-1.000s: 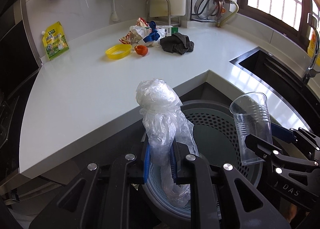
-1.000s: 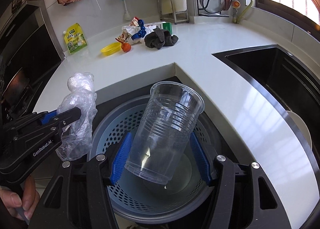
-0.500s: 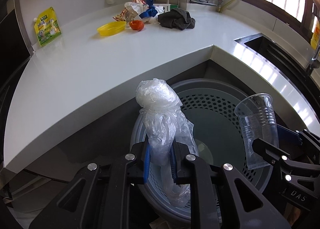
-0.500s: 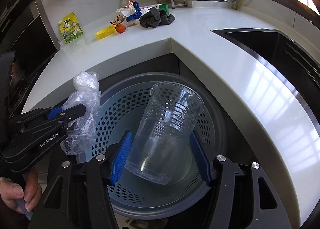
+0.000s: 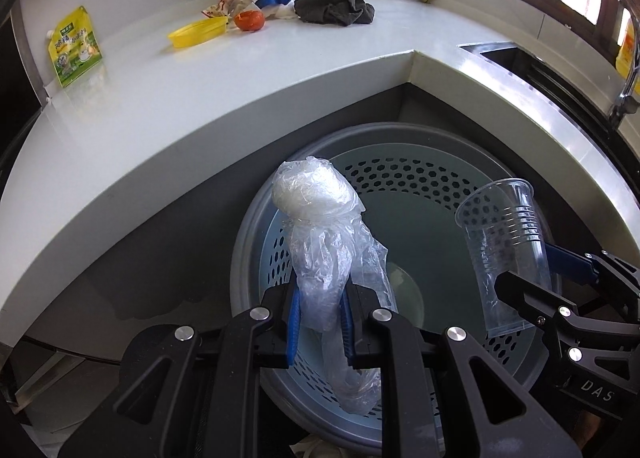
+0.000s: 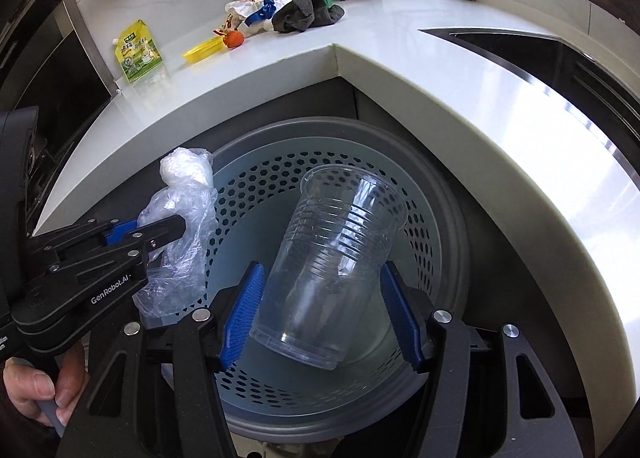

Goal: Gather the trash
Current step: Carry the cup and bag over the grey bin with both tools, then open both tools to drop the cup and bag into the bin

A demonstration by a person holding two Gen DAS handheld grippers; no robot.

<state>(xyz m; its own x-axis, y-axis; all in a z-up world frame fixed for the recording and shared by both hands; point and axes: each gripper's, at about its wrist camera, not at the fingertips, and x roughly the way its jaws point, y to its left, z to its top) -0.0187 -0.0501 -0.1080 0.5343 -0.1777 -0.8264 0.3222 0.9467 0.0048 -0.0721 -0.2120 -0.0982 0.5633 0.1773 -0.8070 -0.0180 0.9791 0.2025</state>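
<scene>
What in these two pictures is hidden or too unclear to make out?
- Bin bottom, both views: partly behind the bag and cup; whether trash lies there is unclear.
- Litter pile, both views: too small to sort; a dark cloth covers its right side.
- Pouch print: too small to read.
- Sink: cut off by the right edge.

Black tongs (image 6: 320, 318) — blue ribbed pads (image 6: 242, 316), silver screws — white "GenRobot.AI" lettering.
</scene>
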